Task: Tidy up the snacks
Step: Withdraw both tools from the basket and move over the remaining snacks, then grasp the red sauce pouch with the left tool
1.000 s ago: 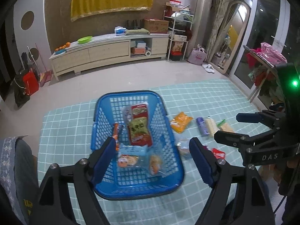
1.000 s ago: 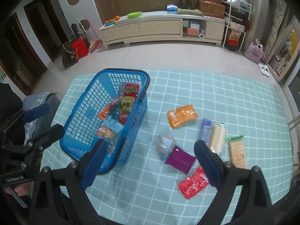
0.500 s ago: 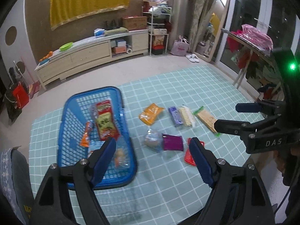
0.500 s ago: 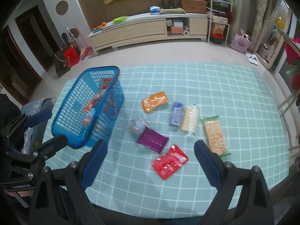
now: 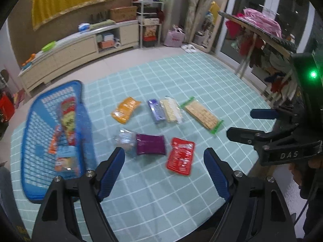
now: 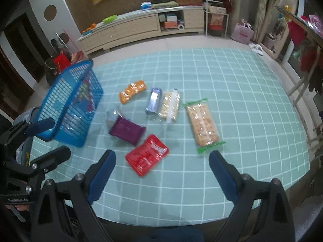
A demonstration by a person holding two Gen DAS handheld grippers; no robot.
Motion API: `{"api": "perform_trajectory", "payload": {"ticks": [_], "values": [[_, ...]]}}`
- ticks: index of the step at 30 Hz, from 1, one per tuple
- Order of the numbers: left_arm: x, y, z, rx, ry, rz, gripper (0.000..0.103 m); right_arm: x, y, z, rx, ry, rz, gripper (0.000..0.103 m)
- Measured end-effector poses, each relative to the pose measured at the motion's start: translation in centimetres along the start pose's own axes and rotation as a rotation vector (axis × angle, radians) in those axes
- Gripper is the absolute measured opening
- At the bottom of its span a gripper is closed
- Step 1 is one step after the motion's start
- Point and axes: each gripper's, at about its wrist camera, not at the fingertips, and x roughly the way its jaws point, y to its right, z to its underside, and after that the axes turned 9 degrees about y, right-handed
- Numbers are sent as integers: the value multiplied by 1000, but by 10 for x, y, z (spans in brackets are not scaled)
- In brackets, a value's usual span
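A blue basket (image 5: 32, 125) (image 6: 60, 100) with several snack packs inside stands at the left of the checked table. Loose on the cloth lie a red pack (image 5: 180, 155) (image 6: 147, 154), a purple pack (image 5: 150, 144) (image 6: 127, 130), a clear bag (image 5: 126, 140), an orange pack (image 5: 126, 110) (image 6: 132, 91), a blue-violet pack (image 5: 155, 111) (image 6: 153, 100), a pale cracker pack (image 5: 171, 110) (image 6: 169, 105) and a long green-edged cracker pack (image 5: 201, 115) (image 6: 202, 125). My left gripper (image 5: 164, 169) hangs open and empty above the red and purple packs. My right gripper (image 6: 162, 173) is open and empty just near of the red pack.
The table's near and right edges (image 6: 282, 191) lie close under both grippers. Beyond the table are a long low cabinet (image 6: 139, 28), a shelf rack (image 6: 216, 10), a mirror and a clothes rack (image 5: 260, 30) at the right.
Both grippers have swung right and sunk, from over the basket to over the loose packs. The basket has slid to the left of both views. Jaws stayed wide.
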Motion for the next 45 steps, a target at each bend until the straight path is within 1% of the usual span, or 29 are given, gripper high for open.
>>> {"api": "perform_trajectory", "payload": {"ticks": [4,7,10,15,18,22,26,29,32,34,37,45], "values": [[22,18,13,46,-34,33,79,9,12,16,9,-2,23,96],[34,27,24,76,-58,43,79,19,20,27,9,-28,48,95],[47,30,36,77,-92,61,79,23,30,41,36,-37,49,96],[68,34,46,95,-131,89,79,34,38,56,33,-48,72,96],[82,36,47,114,-154,97,79,43,38,60,14,-51,89,95],[107,32,51,134,-207,117,79,55,41,66,17,-64,109,96],[125,30,52,158,-233,124,79,61,46,71,15,-64,131,96],[137,30,49,180,-243,121,79,66,51,75,28,-72,136,96],[147,32,46,195,-260,140,79,70,57,74,54,-84,122,96],[153,37,44,210,-273,159,79,71,61,72,70,-81,128,95],[163,42,44,235,-280,147,79,73,65,73,88,-89,129,96],[177,54,43,234,-309,160,79,75,72,76,114,-92,145,96]]}}
